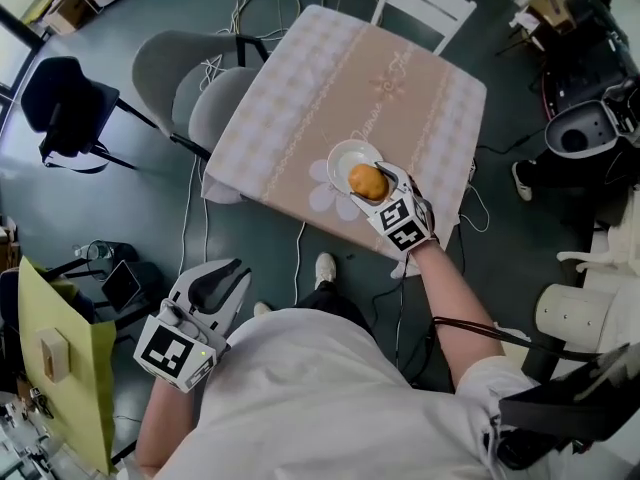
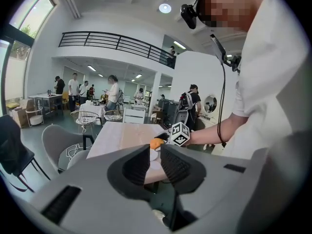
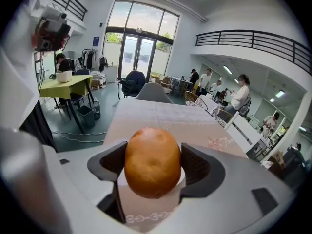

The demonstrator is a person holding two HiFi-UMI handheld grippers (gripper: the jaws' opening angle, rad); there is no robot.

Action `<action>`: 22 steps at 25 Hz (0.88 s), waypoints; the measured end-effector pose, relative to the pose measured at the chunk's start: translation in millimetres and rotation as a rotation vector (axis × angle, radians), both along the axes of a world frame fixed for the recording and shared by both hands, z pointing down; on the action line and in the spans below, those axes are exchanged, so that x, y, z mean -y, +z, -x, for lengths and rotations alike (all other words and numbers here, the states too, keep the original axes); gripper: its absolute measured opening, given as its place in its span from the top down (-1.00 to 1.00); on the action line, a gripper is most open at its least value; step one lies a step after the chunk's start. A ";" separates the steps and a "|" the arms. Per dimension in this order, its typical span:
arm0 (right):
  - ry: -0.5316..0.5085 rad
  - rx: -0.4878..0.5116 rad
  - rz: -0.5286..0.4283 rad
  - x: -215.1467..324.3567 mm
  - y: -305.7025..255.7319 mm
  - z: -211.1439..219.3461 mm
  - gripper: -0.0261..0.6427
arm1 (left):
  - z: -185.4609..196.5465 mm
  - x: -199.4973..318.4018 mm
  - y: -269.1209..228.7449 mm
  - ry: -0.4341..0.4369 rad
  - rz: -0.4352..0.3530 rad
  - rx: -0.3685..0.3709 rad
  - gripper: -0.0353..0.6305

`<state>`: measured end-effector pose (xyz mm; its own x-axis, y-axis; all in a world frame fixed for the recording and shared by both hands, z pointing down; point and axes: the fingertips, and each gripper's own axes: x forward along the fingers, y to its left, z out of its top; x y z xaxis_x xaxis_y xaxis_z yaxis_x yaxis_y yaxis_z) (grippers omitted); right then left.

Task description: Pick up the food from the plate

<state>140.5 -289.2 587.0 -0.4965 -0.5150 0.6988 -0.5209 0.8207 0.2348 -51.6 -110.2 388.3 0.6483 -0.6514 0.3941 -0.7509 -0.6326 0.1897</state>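
A round orange-brown piece of food [image 1: 368, 181] hangs just over the small white plate [image 1: 342, 154] near the front edge of the beige patterned table [image 1: 330, 78]. My right gripper [image 1: 373, 174] is shut on it; in the right gripper view the food [image 3: 152, 161] fills the gap between both pads of that gripper [image 3: 153, 165], clear of the tablecloth [image 3: 161, 116]. My left gripper [image 1: 226, 276] is low at the left, well away from the table, shut on nothing [image 2: 155, 164]. From there the food [image 2: 156, 143] shows far off.
Two grey chairs [image 1: 190, 83] stand at the table's left side and a white chair [image 1: 425, 3] at its far end. A black chair [image 1: 65, 103] and a yellow-green table [image 1: 60, 368] are on the left. Cables [image 1: 190, 218] run over the floor.
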 end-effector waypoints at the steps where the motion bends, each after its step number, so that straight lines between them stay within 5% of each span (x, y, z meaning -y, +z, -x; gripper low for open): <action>1: 0.022 0.009 -0.009 -6.3 -7.9 1.5 -0.15 | 3.2 -4.5 0.5 0.015 -0.004 -0.006 0.67; 14: 0.190 0.134 -0.120 -105.2 -94.8 45.3 -0.15 | 55.3 -68.6 5.1 0.150 -0.080 -0.039 0.87; 22: 0.219 0.178 -0.155 -170.7 -128.2 70.2 -0.15 | 69.0 -111.7 15.9 0.212 -0.061 -0.072 0.87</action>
<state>70.3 -118.4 458.7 -0.4692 -0.7165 0.5162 -0.7255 0.6460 0.2373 -120.6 1.4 404.2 0.7984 -0.5185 0.3059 -0.5856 -0.7869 0.1946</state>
